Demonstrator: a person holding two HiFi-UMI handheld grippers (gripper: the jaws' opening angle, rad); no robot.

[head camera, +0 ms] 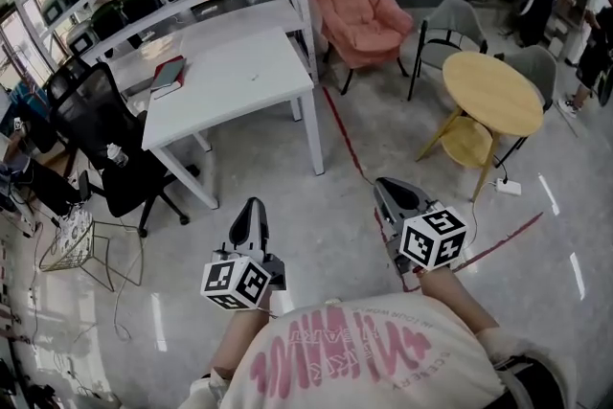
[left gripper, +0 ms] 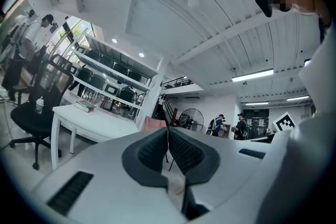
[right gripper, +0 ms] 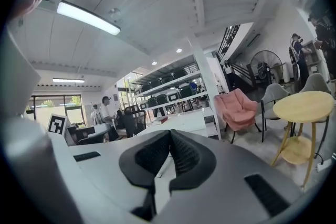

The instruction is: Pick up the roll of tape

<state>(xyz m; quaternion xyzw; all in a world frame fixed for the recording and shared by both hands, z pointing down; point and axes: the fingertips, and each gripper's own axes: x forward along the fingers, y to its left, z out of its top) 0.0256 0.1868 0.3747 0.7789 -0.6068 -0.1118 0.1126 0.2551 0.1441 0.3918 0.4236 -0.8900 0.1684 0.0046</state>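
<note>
A: So, status: both tongs are clenched on nothing. The left gripper point(left gripper: 168, 136) has its pads pressed together with only the room behind them, and the right gripper point(right gripper: 169, 139) is the same.

B: And the roll of tape?

A: We can't find it in any view. The white table point(head camera: 239, 96) carries a book point(head camera: 168, 74) and a tiny speck point(head camera: 254, 78) (too small to call). The round wooden table point(head camera: 493, 91) looks bare on top.

B: So risk one is that we head for the wrong surface.

A: Yes. The shelves point(head camera: 244, 12) behind the white table hold dark cases. We'd guess the tape could sit among them, out of sight.

B: Risk two?

A: Closed jaws. If we reach the roll without opening, we just shove it, and a roll standing on edge would likely run off the table.

B: Floor hazards?

A: A power strip point(head camera: 509, 188) with its cable lies by the round table, and an office chair point(head camera: 91, 101) stands beside the white one. We could clip either if we only watch the grippers.

B: Then we locate the roll first and open one gripper well before contact.
</note>
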